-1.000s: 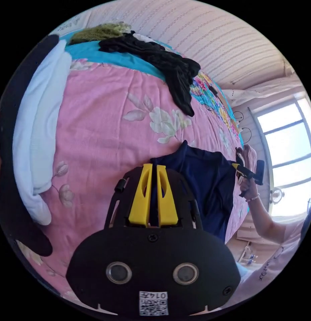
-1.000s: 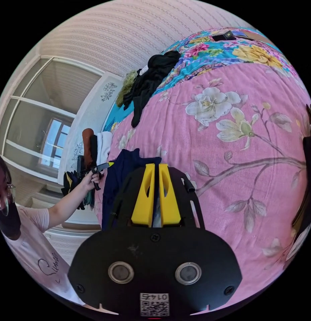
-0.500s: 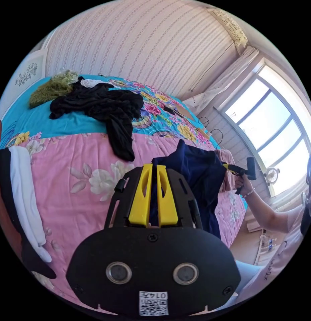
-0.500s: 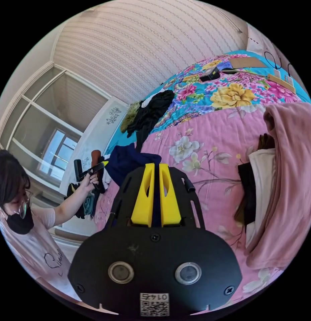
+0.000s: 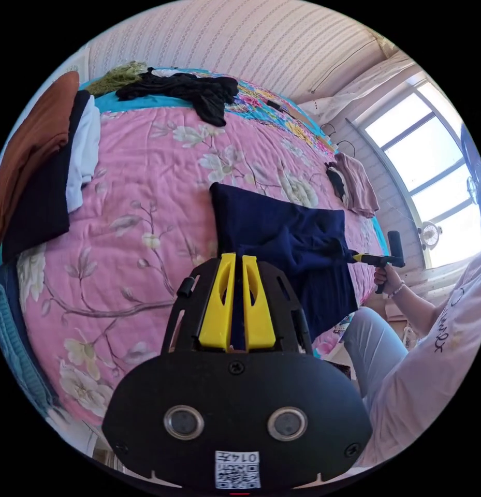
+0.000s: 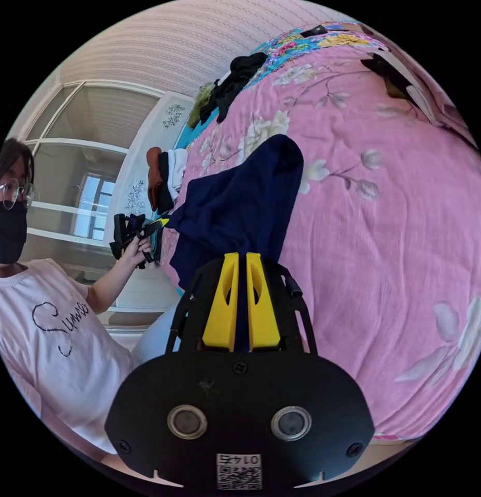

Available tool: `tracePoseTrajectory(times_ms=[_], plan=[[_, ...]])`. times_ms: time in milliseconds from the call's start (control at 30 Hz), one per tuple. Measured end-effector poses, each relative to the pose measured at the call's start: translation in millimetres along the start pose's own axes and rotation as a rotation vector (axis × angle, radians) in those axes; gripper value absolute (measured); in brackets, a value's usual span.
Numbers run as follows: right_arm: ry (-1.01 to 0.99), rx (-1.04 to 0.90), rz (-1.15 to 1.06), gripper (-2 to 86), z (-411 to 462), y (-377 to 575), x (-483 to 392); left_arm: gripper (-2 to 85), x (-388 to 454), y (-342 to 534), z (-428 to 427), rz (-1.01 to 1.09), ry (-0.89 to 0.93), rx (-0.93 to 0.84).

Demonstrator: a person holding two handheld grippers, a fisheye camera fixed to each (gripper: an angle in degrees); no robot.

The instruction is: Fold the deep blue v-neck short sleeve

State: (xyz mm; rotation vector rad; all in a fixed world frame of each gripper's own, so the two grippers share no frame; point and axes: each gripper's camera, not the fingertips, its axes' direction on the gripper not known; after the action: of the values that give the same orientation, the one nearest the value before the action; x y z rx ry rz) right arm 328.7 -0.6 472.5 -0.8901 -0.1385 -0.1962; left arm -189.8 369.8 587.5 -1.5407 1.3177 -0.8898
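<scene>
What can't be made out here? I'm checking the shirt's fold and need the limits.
- Deep blue shirt: its neckline and sleeves are lost in bunched folds, left gripper view.
- Its near edge: hidden behind the right gripper, right gripper view.
- Black clothes far up the bed: too small to identify.
</scene>
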Motion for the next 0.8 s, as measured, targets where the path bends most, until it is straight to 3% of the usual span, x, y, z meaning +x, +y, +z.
tracePoseTrajectory(times_ms=[300,500,567,800], plan=[[-0.017,0.091,-0.08,1.5,7,72,-12,-0.3,13,83,-9,0.004,0.021,0.093],[0.111,0.107,-0.227,1.8,35,126,-54,0.3,16,131,-7,0.015,0.034,0.111],[0.246,0.059,-0.19,1.9,53,143,-63,0.8,19,148,-4,-0.03,-0.049,0.063],[0.309,0.126,-0.169,3.4,46,171,-111,0.5,62,185,-39,-0.025,-0.095,0.145]])
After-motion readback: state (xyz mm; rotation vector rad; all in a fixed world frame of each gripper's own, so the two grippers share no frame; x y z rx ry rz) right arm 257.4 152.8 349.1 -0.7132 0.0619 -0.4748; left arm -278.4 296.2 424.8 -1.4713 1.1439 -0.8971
